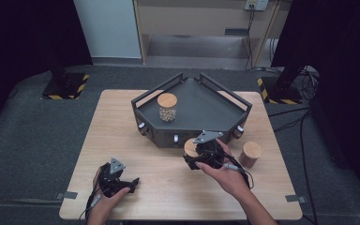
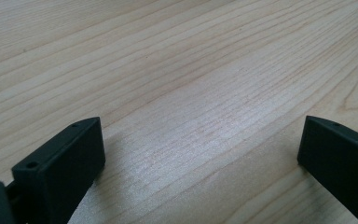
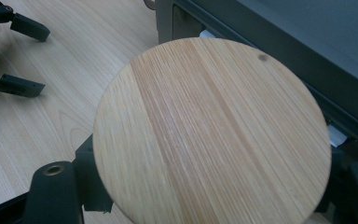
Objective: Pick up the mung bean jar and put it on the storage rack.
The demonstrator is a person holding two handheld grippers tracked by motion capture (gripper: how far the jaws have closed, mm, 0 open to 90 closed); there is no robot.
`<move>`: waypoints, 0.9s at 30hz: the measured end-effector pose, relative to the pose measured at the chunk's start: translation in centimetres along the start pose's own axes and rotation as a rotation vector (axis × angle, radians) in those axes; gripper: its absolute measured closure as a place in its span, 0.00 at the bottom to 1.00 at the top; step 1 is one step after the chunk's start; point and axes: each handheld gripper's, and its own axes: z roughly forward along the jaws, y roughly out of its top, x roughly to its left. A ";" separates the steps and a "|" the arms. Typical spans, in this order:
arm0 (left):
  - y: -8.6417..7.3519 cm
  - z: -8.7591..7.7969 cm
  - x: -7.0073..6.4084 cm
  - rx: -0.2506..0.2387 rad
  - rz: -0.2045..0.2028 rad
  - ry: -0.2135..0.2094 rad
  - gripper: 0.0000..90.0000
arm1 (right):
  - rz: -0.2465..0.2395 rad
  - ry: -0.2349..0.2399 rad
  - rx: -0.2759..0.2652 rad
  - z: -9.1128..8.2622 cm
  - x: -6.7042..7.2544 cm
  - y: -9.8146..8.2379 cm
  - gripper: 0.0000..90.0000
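Wooden-lidded jar (image 1: 191, 148) clamped in right hand-held gripper (image 1: 201, 157), just in front of dark tray (image 1: 206, 105), above desk (image 1: 168, 187). Left hand-held gripper (image 1: 122, 183) jaws spread apart over bare desk, nothing between them.
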 end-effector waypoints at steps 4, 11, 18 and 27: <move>0.0 0.0 0.0 0.000 0.000 0.000 0.00 | -0.002 -0.005 0.000 -0.3 -0.1 0.4 0.28; 0.0 0.0 0.0 0.000 -0.001 0.000 0.00 | 0.005 -0.002 -0.001 -0.6 -0.5 1.0 0.28; 0.0 0.0 0.0 0.000 -0.001 0.001 0.00 | -0.002 -0.004 -0.002 -1.0 -0.8 1.8 0.28; 0.0 0.0 0.0 0.000 -0.001 0.001 0.00 | -0.012 -0.016 0.000 -1.4 -1.2 2.9 0.28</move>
